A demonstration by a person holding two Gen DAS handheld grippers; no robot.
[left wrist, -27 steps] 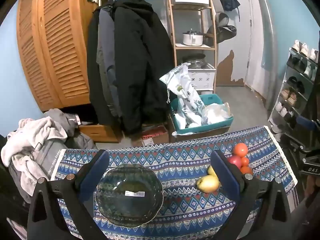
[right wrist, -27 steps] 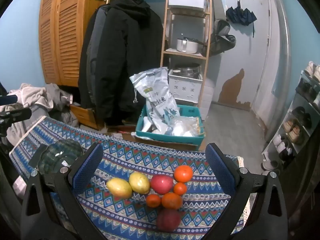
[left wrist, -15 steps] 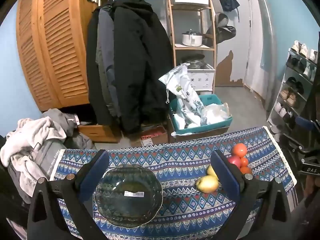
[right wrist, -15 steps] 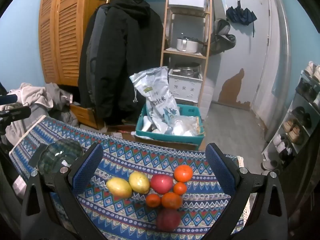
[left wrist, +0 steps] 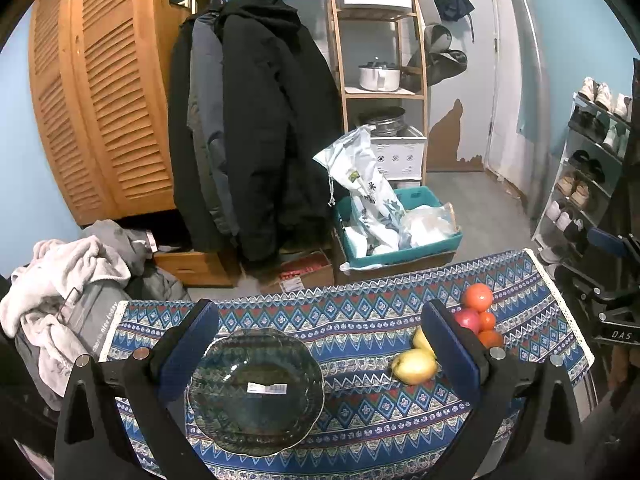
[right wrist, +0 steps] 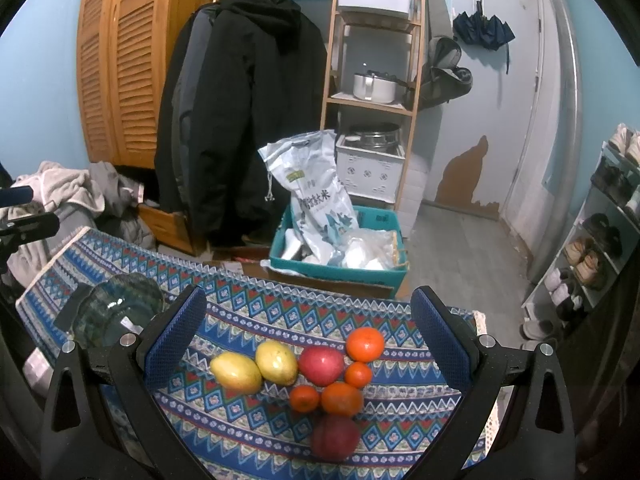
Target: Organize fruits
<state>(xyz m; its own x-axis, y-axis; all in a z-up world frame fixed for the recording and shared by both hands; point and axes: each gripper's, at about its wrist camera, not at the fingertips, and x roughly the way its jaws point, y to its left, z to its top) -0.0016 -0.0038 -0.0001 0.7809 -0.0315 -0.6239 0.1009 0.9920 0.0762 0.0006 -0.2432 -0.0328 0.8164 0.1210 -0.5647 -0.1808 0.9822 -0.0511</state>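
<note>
A dark glass bowl (left wrist: 256,392) sits on the patterned tablecloth (left wrist: 360,316), empty, between the fingers of my open left gripper (left wrist: 318,344). To its right lie a yellow fruit (left wrist: 414,366), a red apple (left wrist: 467,319) and oranges (left wrist: 478,296). In the right wrist view my open right gripper (right wrist: 308,340) hovers over the fruit cluster: two yellow fruits (right wrist: 236,372), a red apple (right wrist: 322,365), several oranges (right wrist: 365,344) and a second red apple (right wrist: 335,437). The bowl (right wrist: 116,314) shows at the left.
Beyond the table's far edge stand a teal bin (right wrist: 340,260) with a rice bag, hanging black coats (left wrist: 260,140), a wooden shelf (left wrist: 380,80), a laundry pile (left wrist: 72,280) at left and a shoe rack (left wrist: 592,184) at right.
</note>
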